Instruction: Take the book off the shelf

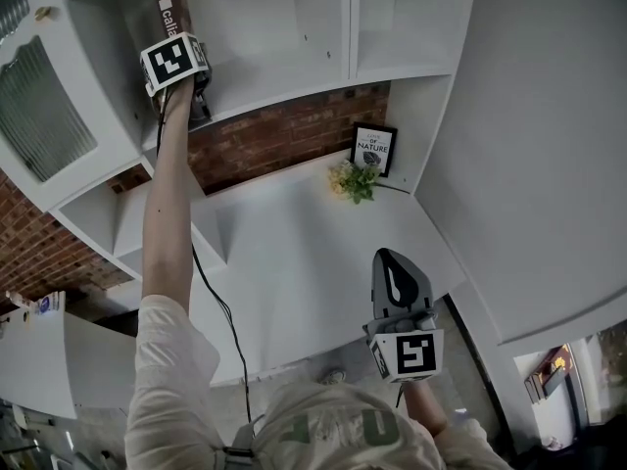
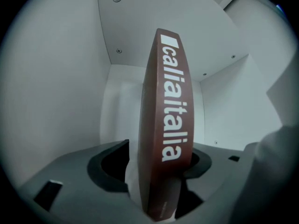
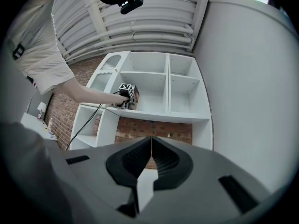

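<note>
A brown book with white lettering on its spine stands upright in the upper left compartment of the white shelf unit. My left gripper reaches level into that compartment at arm's length. In the left gripper view the book sits spine-on between the jaws of my left gripper. A sliver of white shows between the left jaw and the cover, and the right jaw lies close against the book. My right gripper hangs low over the white desk, shut and empty; its tips meet.
A framed print and a small green plant stand at the back of the white desk against the brick wall. The shelf compartments to the right hold nothing. A black cable trails down from my left arm.
</note>
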Demonstrator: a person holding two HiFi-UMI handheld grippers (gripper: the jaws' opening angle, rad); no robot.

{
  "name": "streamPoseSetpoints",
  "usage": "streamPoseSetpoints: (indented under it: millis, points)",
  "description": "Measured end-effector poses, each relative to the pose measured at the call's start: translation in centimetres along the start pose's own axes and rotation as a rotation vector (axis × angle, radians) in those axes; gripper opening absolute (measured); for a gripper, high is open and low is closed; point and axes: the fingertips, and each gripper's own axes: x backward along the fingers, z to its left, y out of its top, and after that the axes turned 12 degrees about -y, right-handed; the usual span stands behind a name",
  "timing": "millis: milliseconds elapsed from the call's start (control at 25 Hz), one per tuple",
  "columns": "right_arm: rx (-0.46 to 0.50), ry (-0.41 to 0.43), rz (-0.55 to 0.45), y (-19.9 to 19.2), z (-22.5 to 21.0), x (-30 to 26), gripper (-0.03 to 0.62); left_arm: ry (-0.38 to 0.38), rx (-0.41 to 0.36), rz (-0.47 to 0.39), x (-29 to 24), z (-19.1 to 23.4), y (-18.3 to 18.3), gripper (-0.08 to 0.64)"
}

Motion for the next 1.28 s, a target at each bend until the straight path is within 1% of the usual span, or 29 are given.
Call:
streamPoseSetpoints:
  millis: [40,120,160,440,640,880,1000,1080,1160,1200,1280]
  points:
    - [-0.002,0.000,0.000,0.0,0.0,0.0,0.017,0.003,0.001,0.005,0.0,0.1,-0.1,0.277]
    - [-0.003,-0.002,0.001,-0.1,-0.1,0.0,0.017,0.016,0.004,0.018,0.0,0.2,-0.3,0.185]
    - [-0.004,-0.002,0.003,-0.1,-0.1,0.0,0.018,0.020,0.005,0.024,0.0,0.3,-0.4,0.163]
    - [-0.014,0.003,0.006,-0.1,0.2,-0.1,0.017,0.022,-0.016,0.033,-0.4,0.2,-0.3,0.155]
    - [-0.020,0.014,-0.002,0.0,0.5,-0.1,0.017,0.028,0.005,0.025,-0.3,0.3,-0.4,0.153]
    - [-0.037,0.016,-0.023,0.9,1.2,0.4,0.018,0.037,0.009,0.004,-0.1,0.3,-0.1,0.152]
    - [-0.038,0.018,-0.038,1.6,1.3,0.7,0.017,0.010,0.017,-0.006,1.2,-0.5,-0.1,0.152]
    - [-0.035,0.016,-0.039,2.1,1.0,1.2,0.017,-0.027,0.045,-0.032,2.7,-1.6,-0.4,0.152]
    - [-0.040,0.018,-0.041,2.6,0.9,1.4,0.017,-0.067,0.064,-0.083,4.4,-2.9,-0.2,0.152]
    - [-0.045,0.025,-0.039,2.8,1.1,1.3,0.017,-0.080,0.057,-0.109,5.3,-3.4,0.0,0.152]
    - [-0.050,0.045,-0.031,3.1,1.6,1.4,0.018,-0.086,0.015,-0.155,7.1,-4.2,0.2,0.152]
